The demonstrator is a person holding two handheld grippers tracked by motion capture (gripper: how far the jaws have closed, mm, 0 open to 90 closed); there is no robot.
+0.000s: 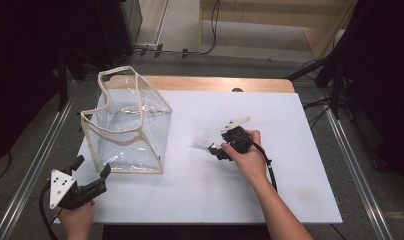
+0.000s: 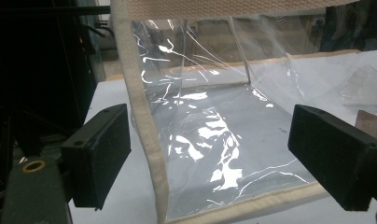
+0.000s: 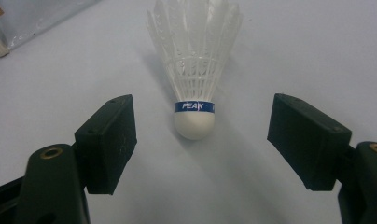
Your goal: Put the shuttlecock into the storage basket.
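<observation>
At the table's near edge, around 7 o'clock in the high view, the left gripper (image 1: 92,166) sits with jaws spread wide and nothing between them, aimed at the clear bag (image 1: 127,122) just beyond it. In the left gripper view the bag's cream-trimmed edge (image 2: 147,135) rises between the two pads without touching either. Farther in, near the centre of the white board (image 1: 290,175), the right gripper (image 1: 213,148) has its jaws apart, flanking a white shuttlecock (image 3: 195,70) lying on its side, cork end toward the jaws, feathers pointing to 12 o'clock; neither pad touches it.
</observation>
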